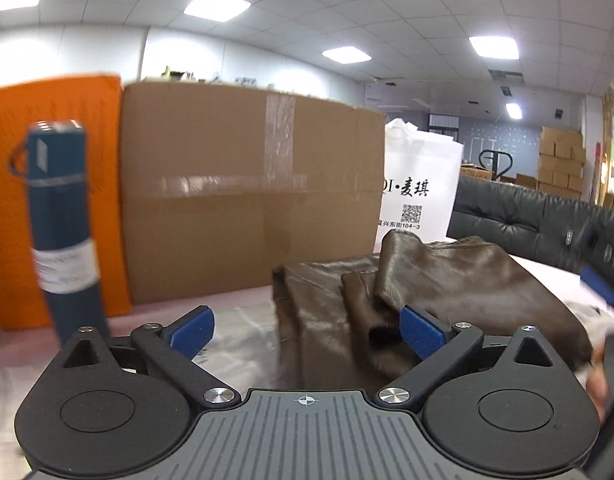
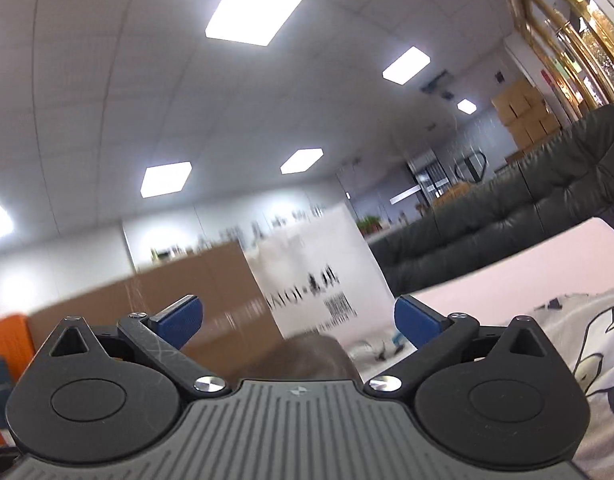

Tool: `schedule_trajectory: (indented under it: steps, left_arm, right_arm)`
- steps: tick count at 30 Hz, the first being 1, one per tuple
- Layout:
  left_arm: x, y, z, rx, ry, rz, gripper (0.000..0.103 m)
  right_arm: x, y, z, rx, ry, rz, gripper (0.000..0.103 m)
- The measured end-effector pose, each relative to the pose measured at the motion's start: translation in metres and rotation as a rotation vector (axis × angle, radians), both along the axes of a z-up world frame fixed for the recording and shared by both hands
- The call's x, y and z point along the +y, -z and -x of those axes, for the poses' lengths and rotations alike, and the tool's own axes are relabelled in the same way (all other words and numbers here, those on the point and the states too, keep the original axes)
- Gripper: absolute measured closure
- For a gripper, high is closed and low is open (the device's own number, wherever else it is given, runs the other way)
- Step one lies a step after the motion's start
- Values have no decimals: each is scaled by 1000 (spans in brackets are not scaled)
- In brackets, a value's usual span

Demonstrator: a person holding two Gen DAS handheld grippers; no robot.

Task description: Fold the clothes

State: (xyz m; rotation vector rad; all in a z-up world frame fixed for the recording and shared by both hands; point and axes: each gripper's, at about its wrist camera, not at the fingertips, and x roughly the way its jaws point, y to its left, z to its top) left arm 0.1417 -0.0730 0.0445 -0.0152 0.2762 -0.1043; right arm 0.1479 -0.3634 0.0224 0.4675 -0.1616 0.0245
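Note:
A brown leather-like garment (image 1: 447, 288) lies crumpled on the pink table, just ahead and to the right of my left gripper (image 1: 307, 332). The left gripper is open and empty; its right blue pad (image 1: 421, 330) is next to a fold of the garment. My right gripper (image 2: 299, 320) is open and empty, tilted up toward the ceiling. A blurred brown bit of the garment (image 2: 311, 354) shows low between its fingers. A white printed cloth (image 2: 587, 344) lies at the right. The other gripper's body shows at the right edge of the left wrist view (image 1: 603, 256).
A large cardboard box (image 1: 251, 192) stands behind the garment. A tall blue bottle (image 1: 65, 216) and an orange panel (image 1: 11, 200) are at the left. A white printed bag (image 1: 423, 188) stands beside the box. A dark sofa (image 1: 527, 216) runs along the table's far right.

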Motion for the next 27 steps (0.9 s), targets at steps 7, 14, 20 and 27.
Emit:
schedule_trajectory:
  steps: [7, 14, 20, 27]
  left_arm:
    - [19, -27, 60, -50, 12, -76, 0]
    - [40, -50, 97, -125, 64, -36, 0]
    - [59, -53, 117, -217, 124, 59, 0]
    - [72, -25, 106, -279, 95, 124, 0]
  right_arm:
    - [0, -14, 28, 73, -59, -63, 0]
    - [20, -88, 129, 38, -391, -82, 0]
    - [63, -112, 196, 37, -264, 79, 0]
    - [109, -54, 188, 153, 35, 142, 0]
